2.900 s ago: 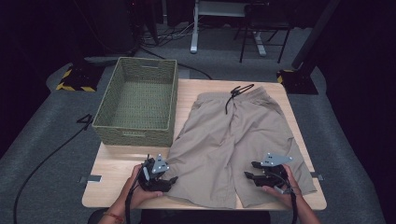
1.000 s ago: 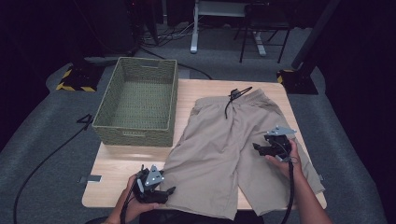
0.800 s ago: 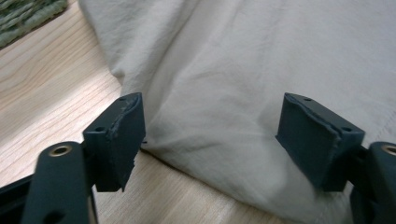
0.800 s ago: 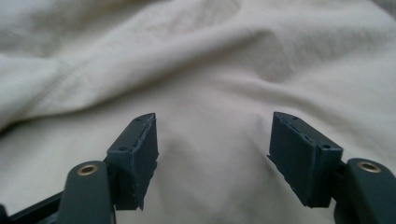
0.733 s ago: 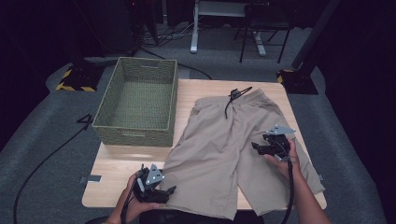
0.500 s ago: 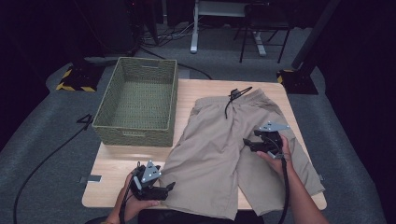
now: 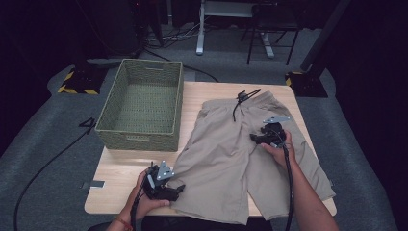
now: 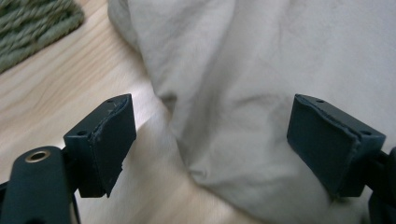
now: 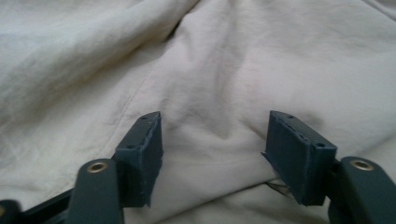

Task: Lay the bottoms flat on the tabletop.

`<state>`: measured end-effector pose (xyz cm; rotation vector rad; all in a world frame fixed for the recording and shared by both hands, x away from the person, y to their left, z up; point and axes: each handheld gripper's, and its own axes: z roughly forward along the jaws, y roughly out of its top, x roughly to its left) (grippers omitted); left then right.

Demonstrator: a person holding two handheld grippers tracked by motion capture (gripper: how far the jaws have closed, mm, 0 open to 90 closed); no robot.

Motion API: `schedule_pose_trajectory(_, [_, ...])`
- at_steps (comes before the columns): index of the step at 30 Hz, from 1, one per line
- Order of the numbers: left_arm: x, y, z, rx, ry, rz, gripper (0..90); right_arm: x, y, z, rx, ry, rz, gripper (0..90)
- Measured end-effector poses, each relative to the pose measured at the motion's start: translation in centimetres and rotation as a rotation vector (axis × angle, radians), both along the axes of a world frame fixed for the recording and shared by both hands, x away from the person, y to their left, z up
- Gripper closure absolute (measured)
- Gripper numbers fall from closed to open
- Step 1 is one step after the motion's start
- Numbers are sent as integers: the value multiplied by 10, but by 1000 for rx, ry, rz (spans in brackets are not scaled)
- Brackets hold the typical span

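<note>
Beige shorts point(image 7: 226, 144) lie flat on the wooden table point(image 7: 120, 168), waistband and black drawstring point(image 7: 243, 96) at the far side. My left gripper point(image 7: 179, 188) rests at the near-left hem. In the left gripper view the hem corner point(image 8: 261, 70) lies between its wide jaws point(image 8: 210, 121), which have just been opening and do not touch it. My right gripper point(image 7: 252, 138) hovers over the crotch area, pointing left. Its jaws point(image 9: 212, 121) are open over bunched cloth point(image 9: 233, 56) and have just narrowed a little.
A green woven basket point(image 7: 139, 134) stands on the table's far-left part, open and with nothing inside. Bare wood lies between the basket and my left hand. Cables trail from both grippers. A dark floor, a chair and table legs are beyond the far edge.
My right gripper left the near hem, rose along the right leg, then slid left toward the middle of the shorts. My left gripper drew back to the hem corner and opened wider.
</note>
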<state>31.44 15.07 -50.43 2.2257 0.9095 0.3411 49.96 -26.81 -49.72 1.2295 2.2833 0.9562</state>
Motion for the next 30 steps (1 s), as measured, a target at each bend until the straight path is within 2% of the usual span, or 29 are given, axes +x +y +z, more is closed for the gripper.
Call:
schedule_pose_trajectory(5, [13, -17, 0, 3, 2, -24, 161, 0, -16, 2, -18, 15, -5, 390])
schedule_pose_trajectory(6, [14, -19, 1, 5, 2, -35, 161, -1, -23, 3, -24, 22, -20, 390])
schedule_pose_trajectory(10, [16, -25, 1, 10, 6, -47, 161, -5, -42, 5, -31, 38, -64, 389])
schedule_pose_trajectory(12, [14, -24, 2, 9, 19, -53, 162, -4, -44, 6, -50, 49, -70, 385])
schedule_pose_trajectory(13, [13, -23, 3, 12, 20, -53, 162, -4, -42, 8, -81, 40, -65, 382])
schedule_pose_trajectory(15, [10, -17, 6, -25, 31, -52, 163, -4, -35, 14, -130, 4, -58, 359])
schedule_pose_trajectory(16, [10, -14, 7, -34, 30, -49, 163, -2, -31, 19, -109, 7, -55, 351])
schedule_pose_trajectory(18, [9, -10, 8, -25, 17, -32, 161, 0, -22, 32, -52, -20, -49, 353])
schedule_pose_trajectory(19, [9, -8, 8, -27, 24, -26, 161, 1, -16, 39, -46, -40, -51, 352])
schedule_pose_trajectory(22, [9, -7, 7, -19, 27, -25, 161, 7, 0, 53, 2, -63, -36, 329])
schedule_pose_trajectory(26, [10, -8, 2, -17, 30, -29, 159, 16, 31, 64, 34, -83, -7, 319])
schedule_pose_trajectory(30, [9, -13, 2, -4, 21, -38, 158, 28, 65, 63, 31, -77, 33, 316])
